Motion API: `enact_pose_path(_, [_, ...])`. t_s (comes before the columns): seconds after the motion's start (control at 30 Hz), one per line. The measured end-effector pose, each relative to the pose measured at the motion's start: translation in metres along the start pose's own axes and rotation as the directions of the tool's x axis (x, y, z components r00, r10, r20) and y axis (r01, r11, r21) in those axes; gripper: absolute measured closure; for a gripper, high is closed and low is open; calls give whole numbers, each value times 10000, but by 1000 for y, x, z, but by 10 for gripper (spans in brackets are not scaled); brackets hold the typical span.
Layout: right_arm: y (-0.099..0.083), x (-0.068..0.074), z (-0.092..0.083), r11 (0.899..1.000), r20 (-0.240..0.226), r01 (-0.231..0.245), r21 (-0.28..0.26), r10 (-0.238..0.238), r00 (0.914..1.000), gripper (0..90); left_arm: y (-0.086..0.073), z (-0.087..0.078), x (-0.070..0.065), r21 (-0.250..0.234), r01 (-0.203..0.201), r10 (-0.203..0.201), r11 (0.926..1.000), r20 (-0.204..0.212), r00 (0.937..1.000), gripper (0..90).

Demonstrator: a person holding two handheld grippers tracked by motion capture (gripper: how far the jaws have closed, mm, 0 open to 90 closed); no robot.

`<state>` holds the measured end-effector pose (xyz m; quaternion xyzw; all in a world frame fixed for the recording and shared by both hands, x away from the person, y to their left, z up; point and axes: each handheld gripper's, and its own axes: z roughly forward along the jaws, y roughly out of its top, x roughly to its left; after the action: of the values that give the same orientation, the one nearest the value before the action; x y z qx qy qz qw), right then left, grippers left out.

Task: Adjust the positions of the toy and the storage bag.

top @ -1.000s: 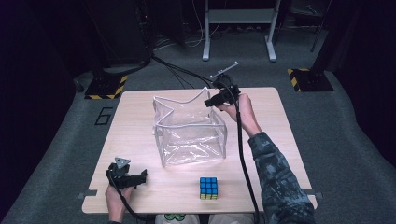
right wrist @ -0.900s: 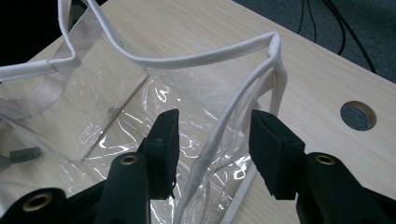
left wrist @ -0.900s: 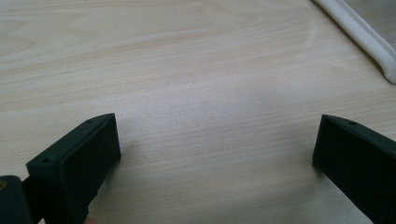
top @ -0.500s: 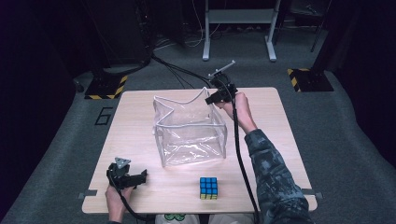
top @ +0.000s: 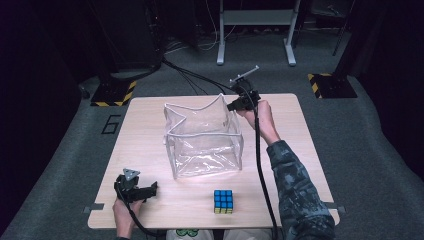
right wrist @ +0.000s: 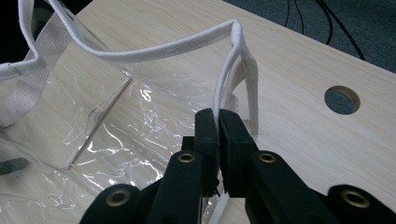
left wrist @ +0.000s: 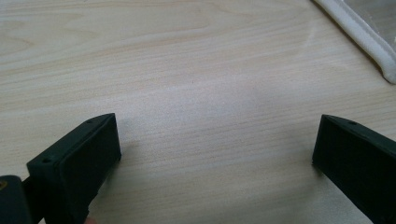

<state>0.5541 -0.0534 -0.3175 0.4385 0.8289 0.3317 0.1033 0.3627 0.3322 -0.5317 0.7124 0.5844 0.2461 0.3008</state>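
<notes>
The right gripper [right wrist: 217, 128] has just been closing its jaws, and they now pinch the white edging of the clear plastic bag [right wrist: 93, 140] at its far right corner; the trim runs up out of the pads and loops away over the bag's open mouth. Beyond and beside those jaws the bag stands open on the wooden table [right wrist: 299, 65], and through its clear walls nothing but the table top can be seen inside. The left gripper [left wrist: 215, 154] rests low over bare wood with its jaws spread wide and nothing between them; a corner of the bag's white trim lies ahead and to one side. In the high view a Rubik's cube [top: 223, 201] sits outside the bag, between the left gripper and the person's right sleeve [top: 295, 190].
</notes>
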Motion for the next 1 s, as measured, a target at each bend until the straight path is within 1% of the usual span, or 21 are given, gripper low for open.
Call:
enact_pose_path(0.47, [-19,-11,-14,9996,73,-250,-145,252,9997,871,0,0,0,2,-4,4,10000,-6,10000,6])
enact_pose_path(0.5, [-21,-12,-15,9995,89,-207,-229,209,9997,871,0,0,0,1,-3,3,10000,-6,10000,6])
enact_pose_path(0.63, [-27,-15,-19,9989,105,-296,-356,300,9995,871,0,0,0,29,-9,9,10000,-5,10000,6])
enact_pose_path(0.7, [-30,-16,-20,9984,160,-337,-447,345,9993,871,0,0,0,28,-15,15,10000,-7,10000,6])
enact_pose_path(1.0, [-39,-18,-27,9976,153,-437,-541,446,9989,869,0,0,0,26,-15,15,10000,-8,10000,6])
